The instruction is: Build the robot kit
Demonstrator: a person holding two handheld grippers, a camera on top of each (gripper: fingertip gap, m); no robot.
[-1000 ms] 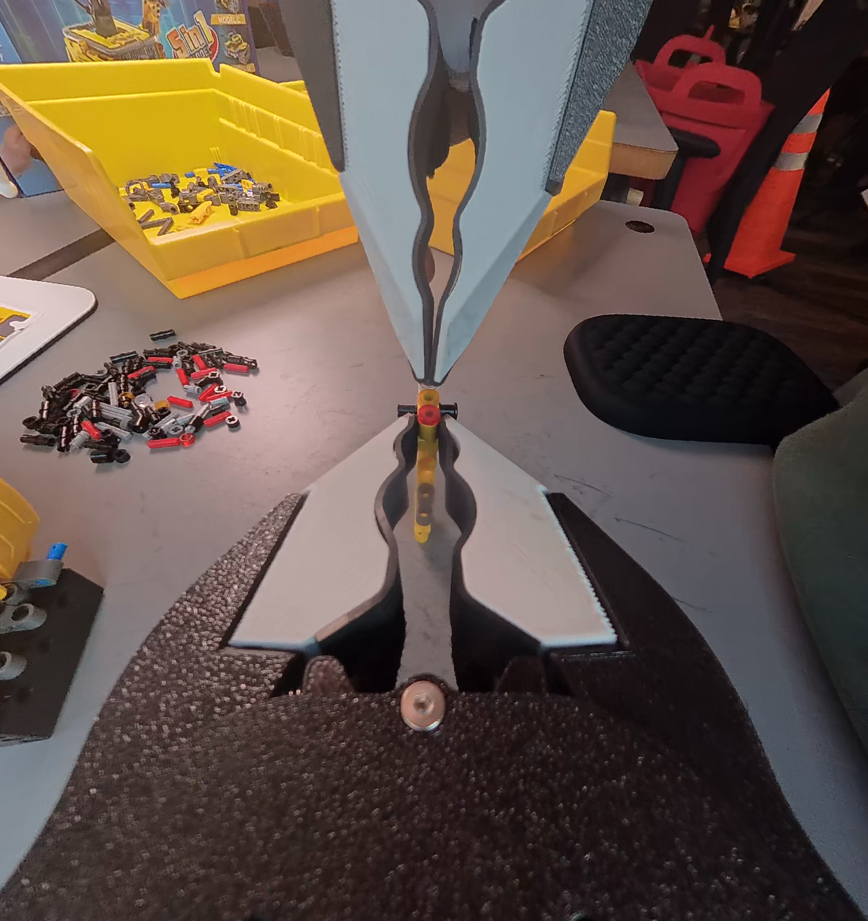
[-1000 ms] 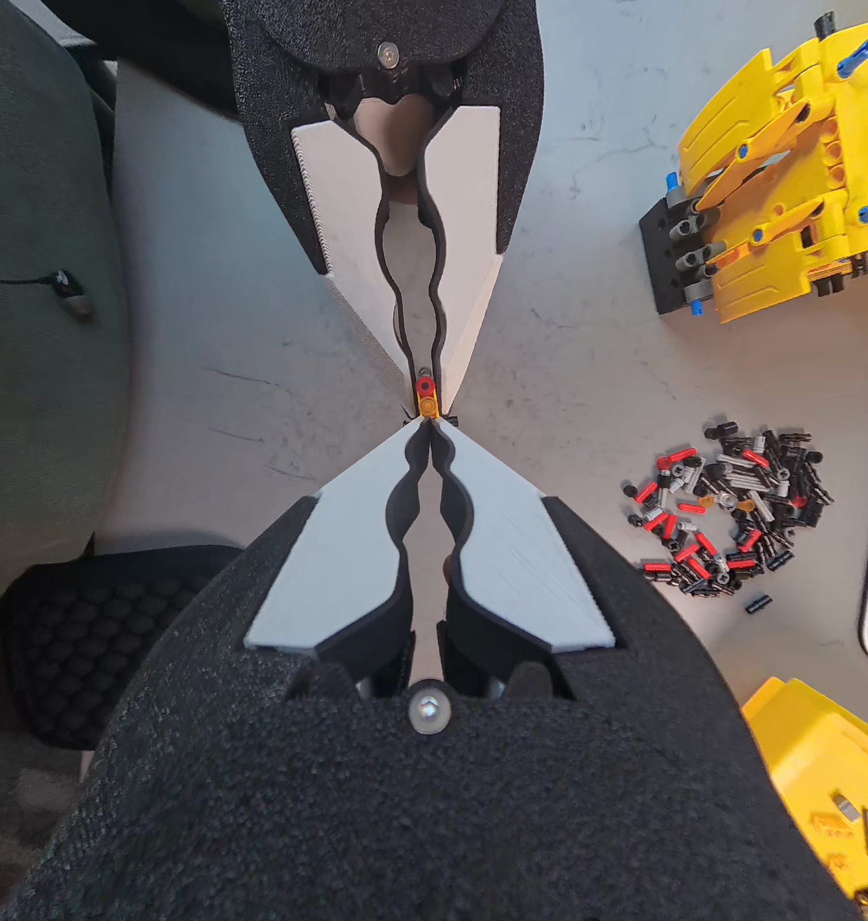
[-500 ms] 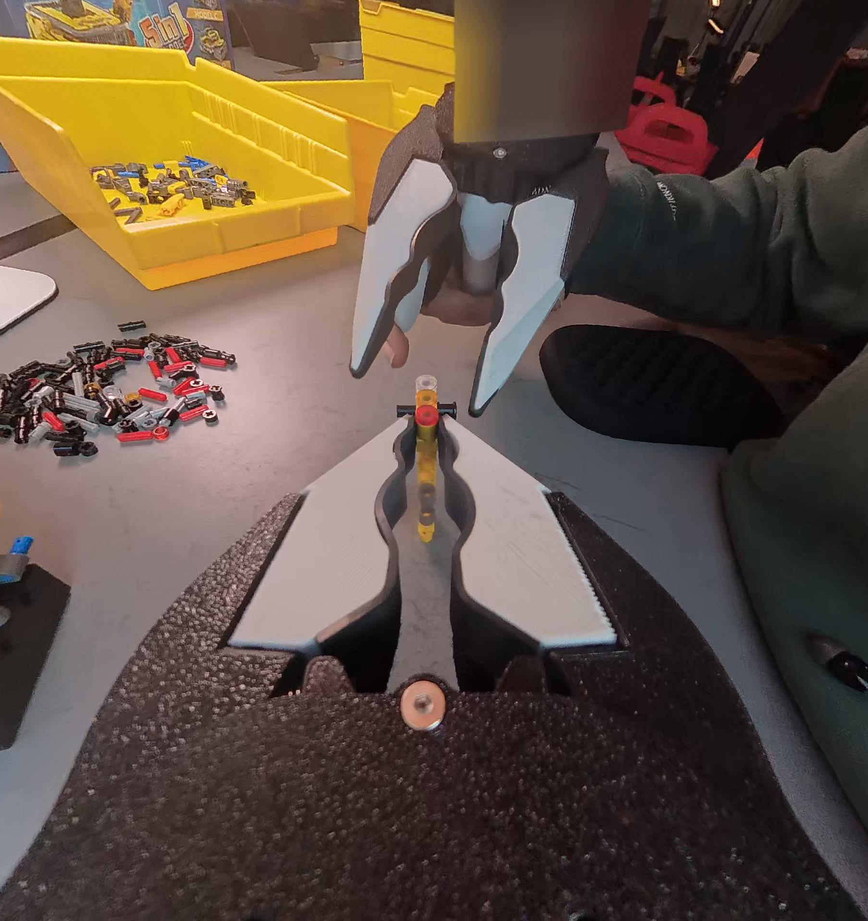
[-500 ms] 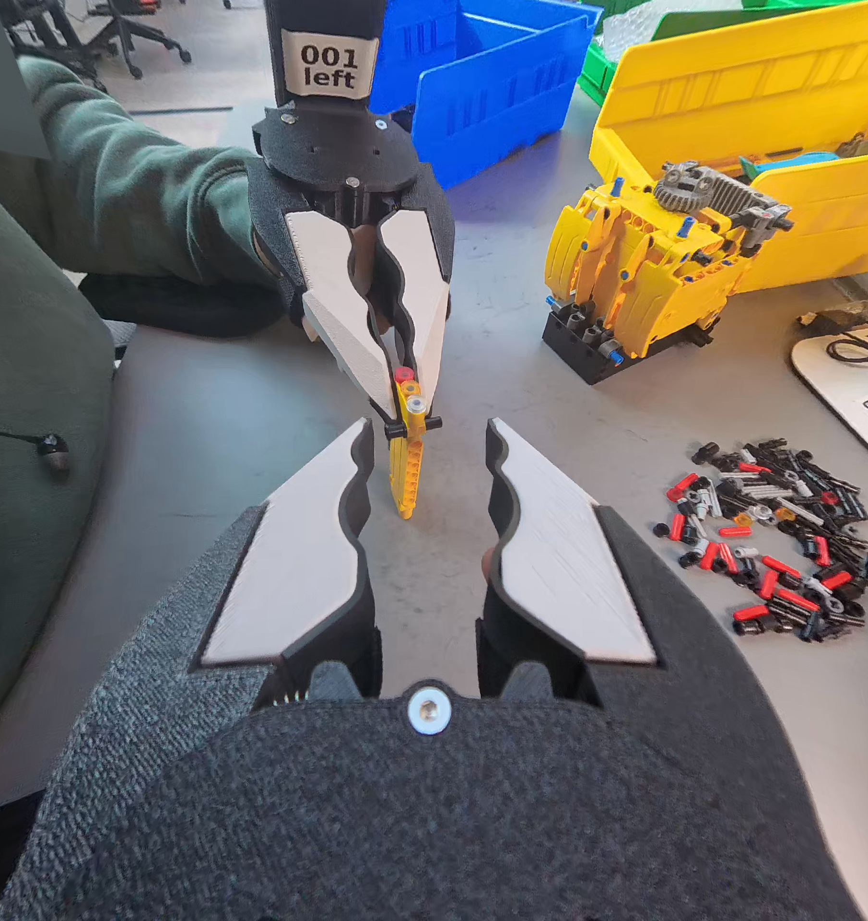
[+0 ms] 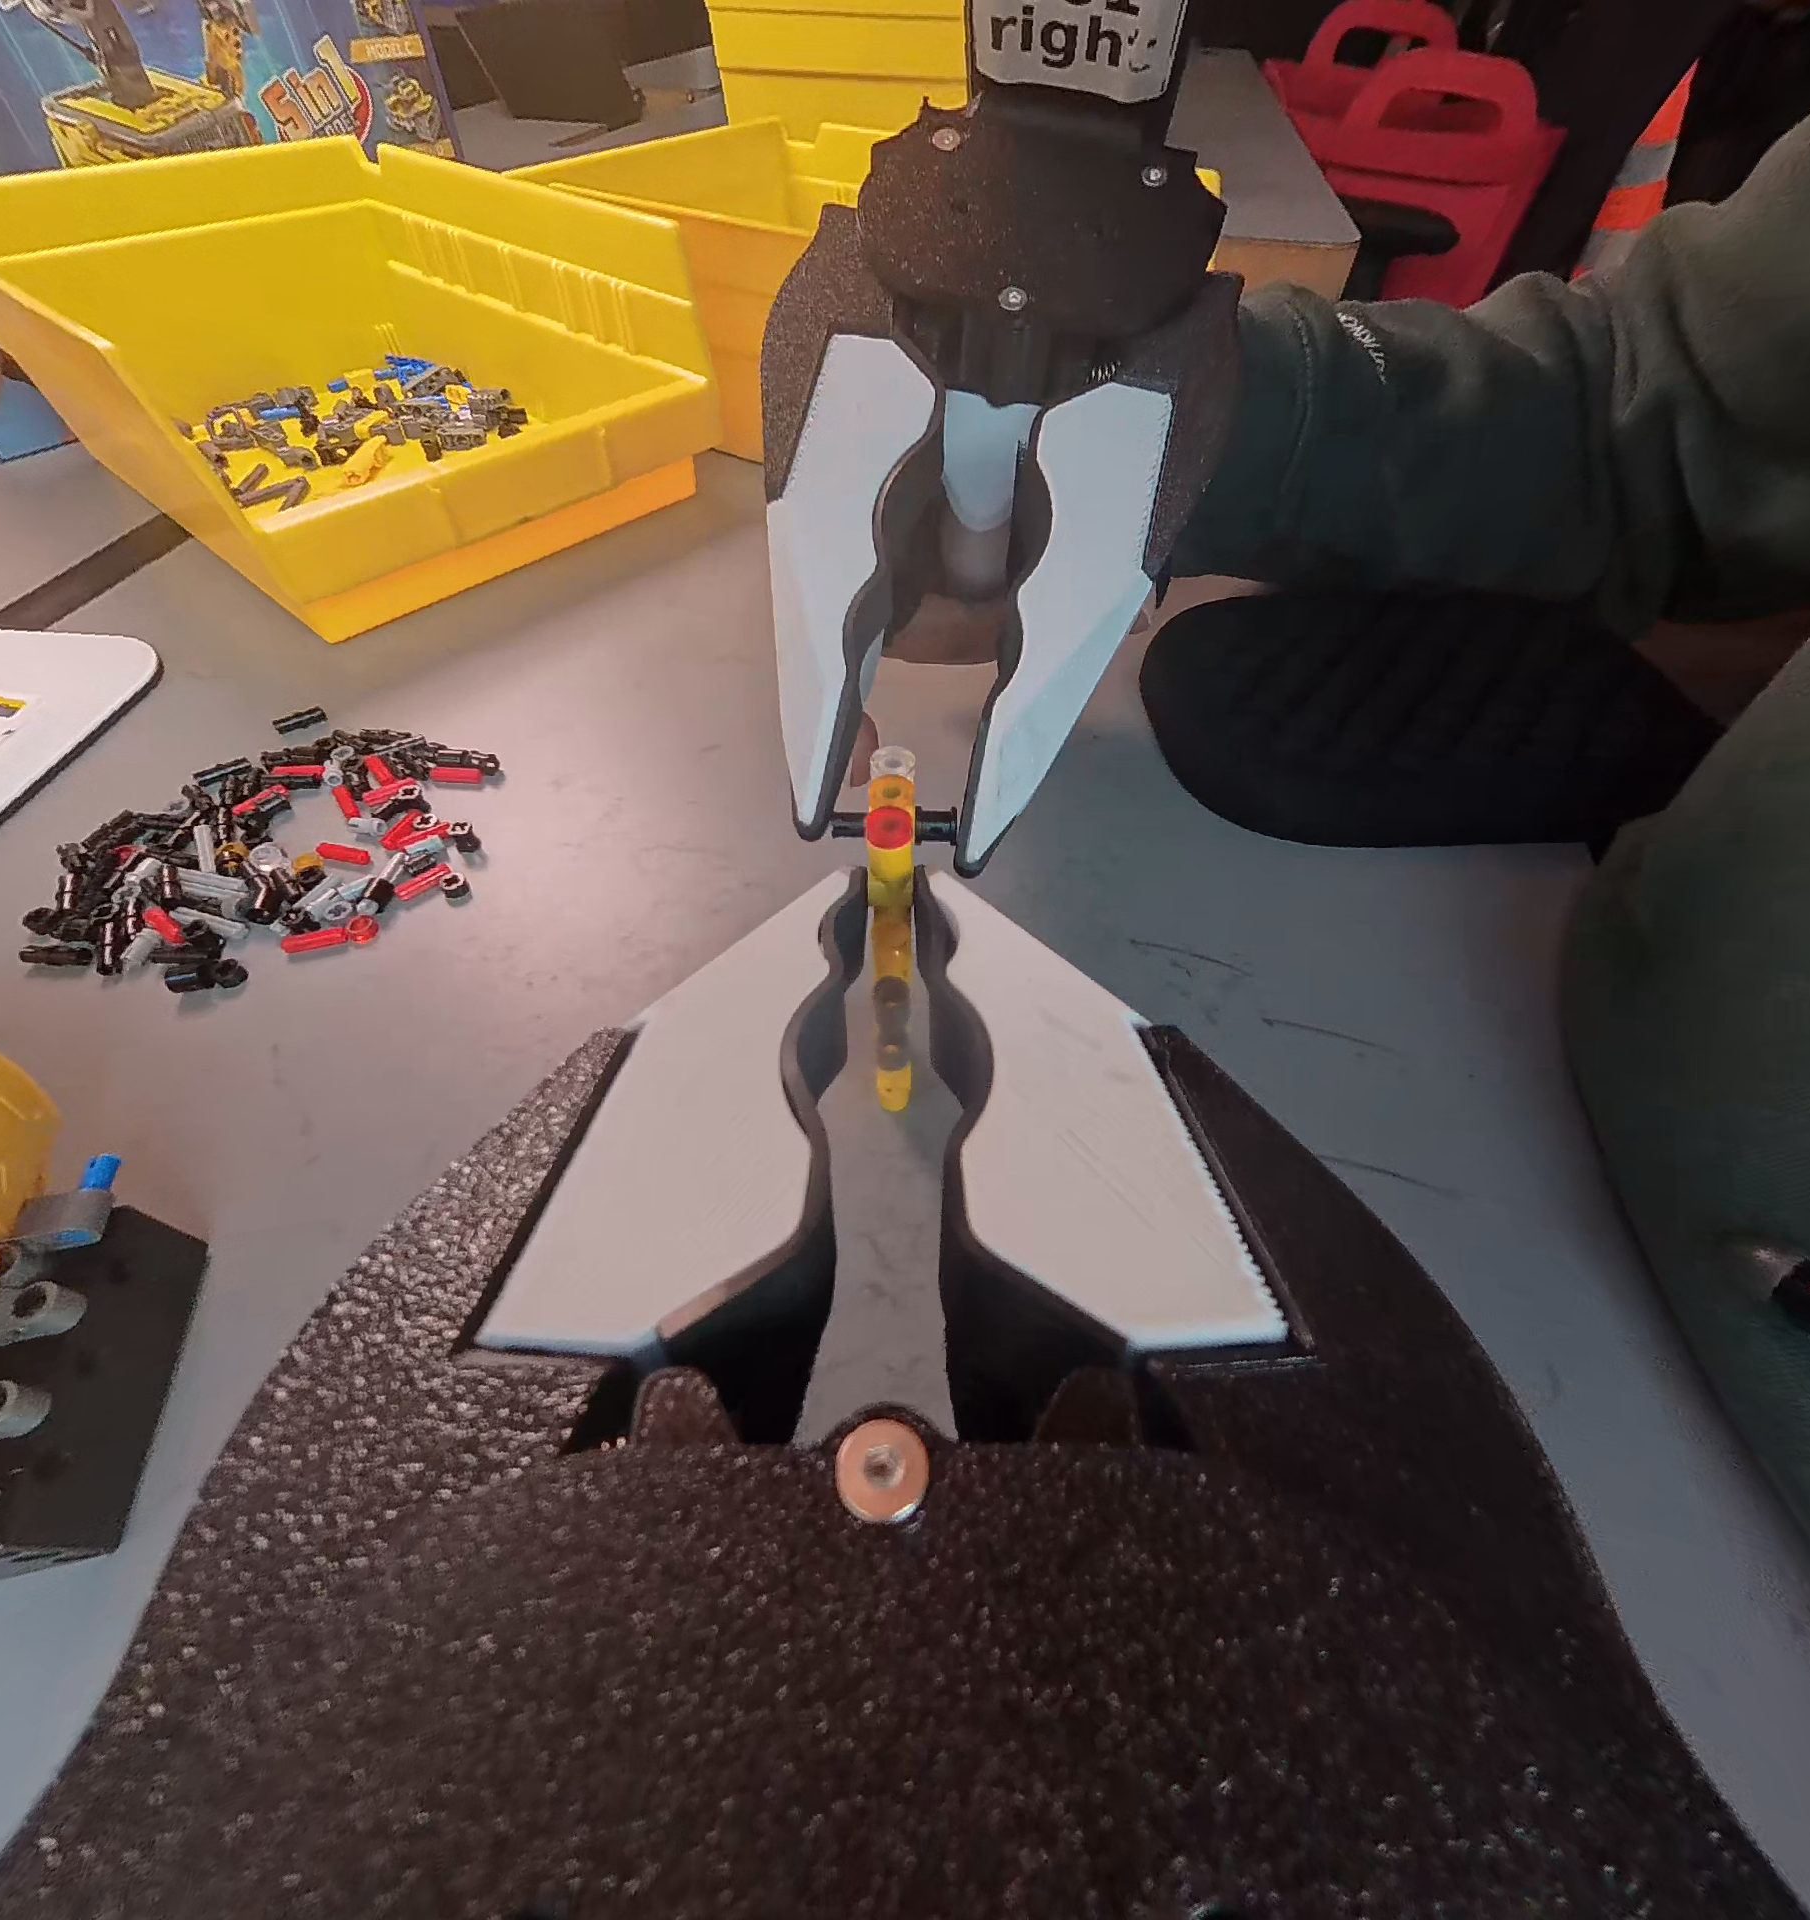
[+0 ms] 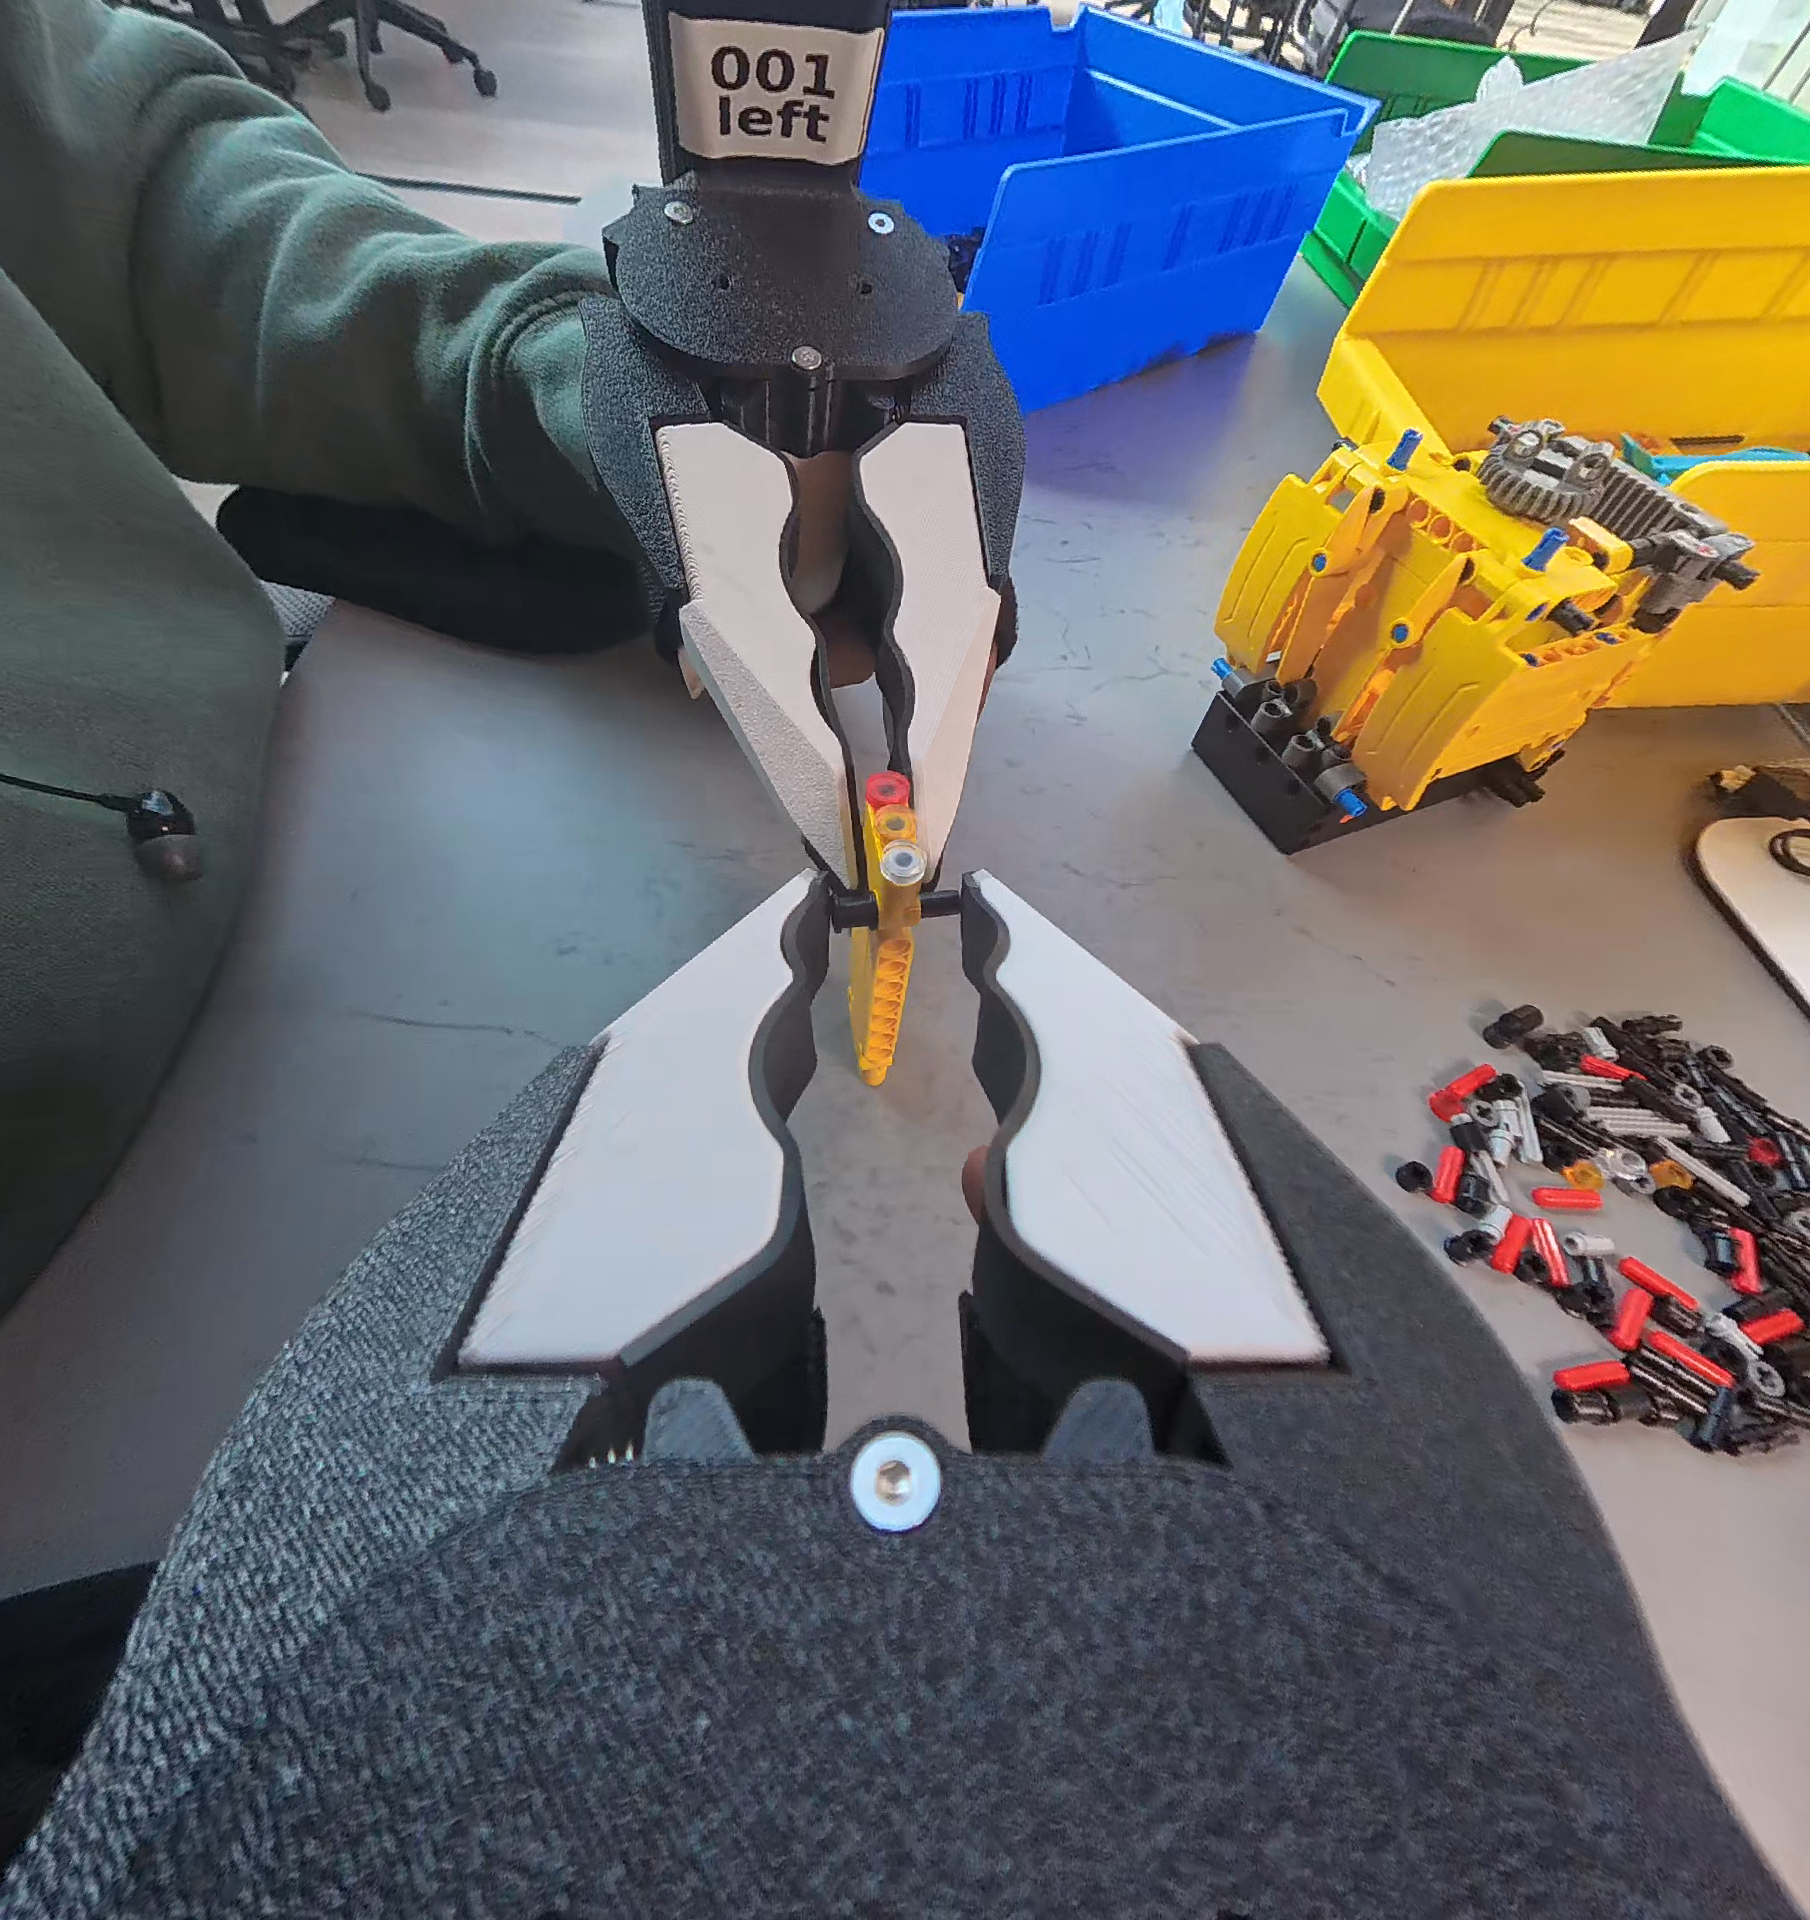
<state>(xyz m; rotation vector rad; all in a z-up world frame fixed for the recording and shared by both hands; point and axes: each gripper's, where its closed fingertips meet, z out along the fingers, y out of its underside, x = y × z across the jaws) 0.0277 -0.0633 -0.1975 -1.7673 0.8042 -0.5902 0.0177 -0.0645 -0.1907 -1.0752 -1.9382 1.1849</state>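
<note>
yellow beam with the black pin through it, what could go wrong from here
1. The left gripper pinches the yellow beam only near its upper end, so the long free part could pivot or slip.
2. The right gripper is open, its fingertips flanking the black pin; closing off-centre might push the pin crooked or twist the beam.
3. A dropped beam could land near the loose pile of small parts and scatter it.

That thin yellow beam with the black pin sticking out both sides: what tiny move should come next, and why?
Probably close the right gripper on the black cross pin: its jaws stand open, tips flanking the pin's ends, while the left gripper clamps the thin yellow plastic beam steady.
</note>
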